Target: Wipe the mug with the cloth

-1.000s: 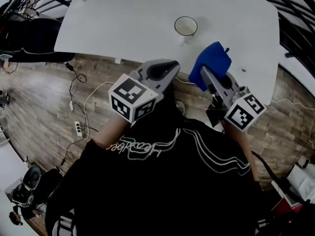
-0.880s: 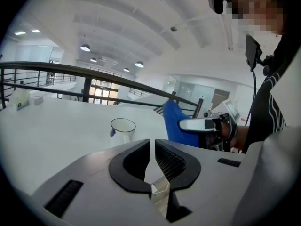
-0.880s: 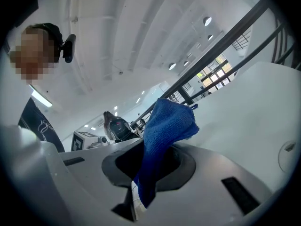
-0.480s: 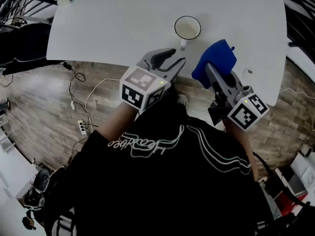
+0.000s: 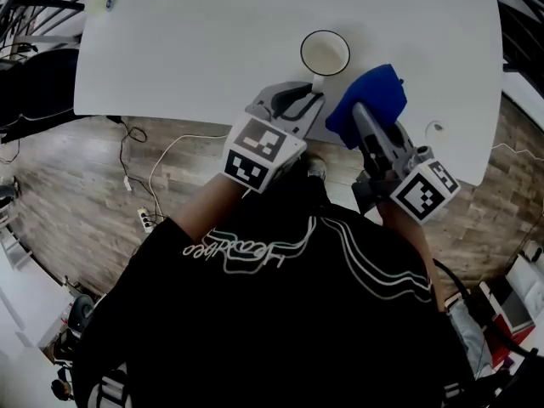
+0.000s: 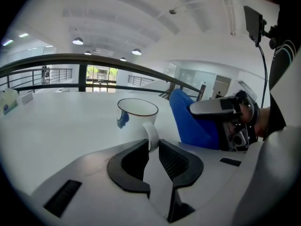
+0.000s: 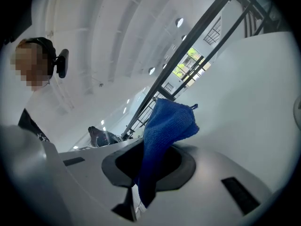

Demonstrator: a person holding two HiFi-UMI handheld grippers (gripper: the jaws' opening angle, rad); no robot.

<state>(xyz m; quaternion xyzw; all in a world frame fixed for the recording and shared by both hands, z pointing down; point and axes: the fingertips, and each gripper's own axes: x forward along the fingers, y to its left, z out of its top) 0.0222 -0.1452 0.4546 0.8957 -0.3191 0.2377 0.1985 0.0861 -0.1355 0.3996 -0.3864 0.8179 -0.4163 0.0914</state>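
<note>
The mug (image 5: pixel 325 53) stands upright on the white tabletop (image 5: pixel 195 41), near the edge closest to the person. It is white with a dark rim, and its handle (image 5: pixel 317 81) points back toward that edge.

The left hand-held gripper (image 5: pixel 310 100) comes in over the edge and is lined up with the handle. In the left gripper view the handle (image 6: pixel 151 134) sits right at the tips of the two jaws. The jaws are closing with the handle between them, and there is still a gap further back between the ribbed pads. I cannot tell whether the tips already press on the handle.

Just to the right of the mug, the blue cloth (image 5: pixel 370 100) is bunched up and lifted off the tabletop. The right hand-held gripper (image 5: pixel 359 117) is clamped on it. In the right gripper view the cloth (image 7: pixel 167 121) runs down between the closed jaws and stands up in a folded mass beyond them. The left gripper view shows the cloth (image 6: pixel 188 121) close beside the mug (image 6: pixel 137 114), but they do not touch.

The person wears a black top (image 5: pixel 280 313) with pale lines and lettering. Below the tabletop is a wooden floor (image 5: pixel 85 177) with loose cables (image 5: pixel 136 151) on it.
</note>
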